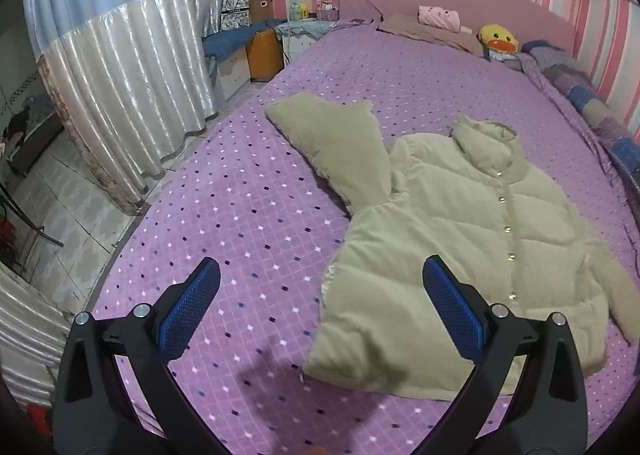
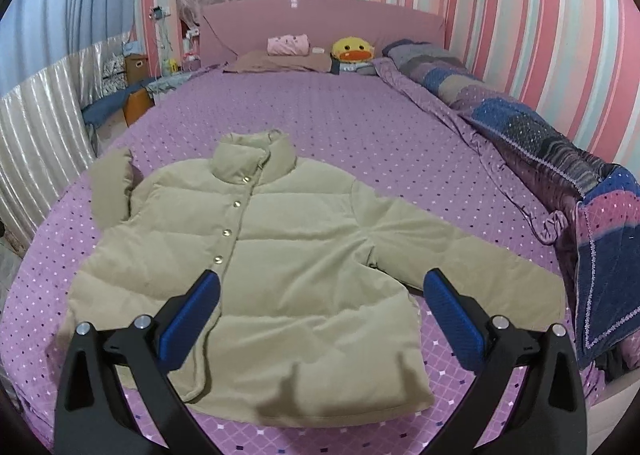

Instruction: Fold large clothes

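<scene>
Beige puffer jacket (image 2: 280, 255) spread flat, front up, on the purple diamond-patterned bedspread (image 2: 360, 127), near the foot of the bed; snapped shut down the front by a row of gold snaps (image 2: 228, 232), stand-up collar (image 2: 256, 159) pointing toward the pink headboard (image 2: 320, 15). One sleeve (image 1: 336, 143) angled up and away from the body toward the curtain side, the other sleeve (image 2: 460, 251) stretched out flat toward the wall side. Right gripper (image 2: 321, 297) hovering over the lower hem, jaws spread wide, blue pads (image 2: 192, 319) clear of the fabric and holding nothing. Left gripper (image 1: 321, 295) above the bedspread just beside the jacket's lower corner, likewise wide apart and empty, one pad over bare bedspread, the other over the jacket's edge. Beyond the collar, at the head of the bed: a brown pillow (image 2: 280, 61), a rolled pink cloth (image 2: 288, 44) on top of it, a yellow duck plush (image 2: 354, 49). Along the striped pink wall (image 2: 540, 35), a bunched patchwork quilt (image 2: 520, 127). On the opposite side, silvery curtains (image 1: 132, 95), a tiled floor (image 1: 72, 223), an orange stool (image 1: 262, 55) and a cluttered nightstand (image 1: 304, 29).
</scene>
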### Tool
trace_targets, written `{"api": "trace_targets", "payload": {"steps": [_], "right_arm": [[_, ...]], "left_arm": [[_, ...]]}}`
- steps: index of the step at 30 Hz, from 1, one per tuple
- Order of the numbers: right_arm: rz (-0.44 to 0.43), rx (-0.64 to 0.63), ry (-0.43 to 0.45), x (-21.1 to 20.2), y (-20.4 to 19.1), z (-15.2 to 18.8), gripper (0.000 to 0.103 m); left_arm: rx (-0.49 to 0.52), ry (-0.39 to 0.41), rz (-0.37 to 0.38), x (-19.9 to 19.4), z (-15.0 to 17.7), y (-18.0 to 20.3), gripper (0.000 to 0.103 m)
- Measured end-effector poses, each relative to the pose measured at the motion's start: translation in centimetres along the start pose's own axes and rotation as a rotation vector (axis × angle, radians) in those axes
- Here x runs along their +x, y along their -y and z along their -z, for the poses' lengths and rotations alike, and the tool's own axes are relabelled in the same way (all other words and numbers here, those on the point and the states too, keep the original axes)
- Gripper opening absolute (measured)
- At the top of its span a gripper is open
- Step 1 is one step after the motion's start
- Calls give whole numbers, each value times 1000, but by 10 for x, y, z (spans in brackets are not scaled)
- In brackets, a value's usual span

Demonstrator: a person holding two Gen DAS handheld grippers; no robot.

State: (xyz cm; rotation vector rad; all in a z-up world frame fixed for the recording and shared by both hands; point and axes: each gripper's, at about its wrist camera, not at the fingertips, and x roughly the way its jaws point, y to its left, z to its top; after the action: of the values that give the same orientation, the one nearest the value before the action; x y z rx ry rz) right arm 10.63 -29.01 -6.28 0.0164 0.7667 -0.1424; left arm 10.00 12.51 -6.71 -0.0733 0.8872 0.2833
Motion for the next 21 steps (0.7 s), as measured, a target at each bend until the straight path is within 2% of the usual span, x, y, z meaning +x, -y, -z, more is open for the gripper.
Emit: {"api": "trace_targets", "payload": {"steps": [4, 10, 12, 16, 21], "right_arm": [[-19, 22, -38, 21, 6, -4, 101], [-13, 49, -95, 52, 7, -11, 101], [-6, 55, -100, 61, 8, -14, 101], [26, 33, -88, 76, 5, -19, 101], [52, -6, -81, 102, 1, -34, 101]], "left_arm": [[1, -37, 24, 22, -7, -5, 100], [-11, -45, -3, 51, -21, -12, 100], [-12, -43, 22, 60, -29, -14, 100], [9, -61, 19, 82, -47, -16, 100], [25, -55, -29, 119, -71, -21, 100]]}}
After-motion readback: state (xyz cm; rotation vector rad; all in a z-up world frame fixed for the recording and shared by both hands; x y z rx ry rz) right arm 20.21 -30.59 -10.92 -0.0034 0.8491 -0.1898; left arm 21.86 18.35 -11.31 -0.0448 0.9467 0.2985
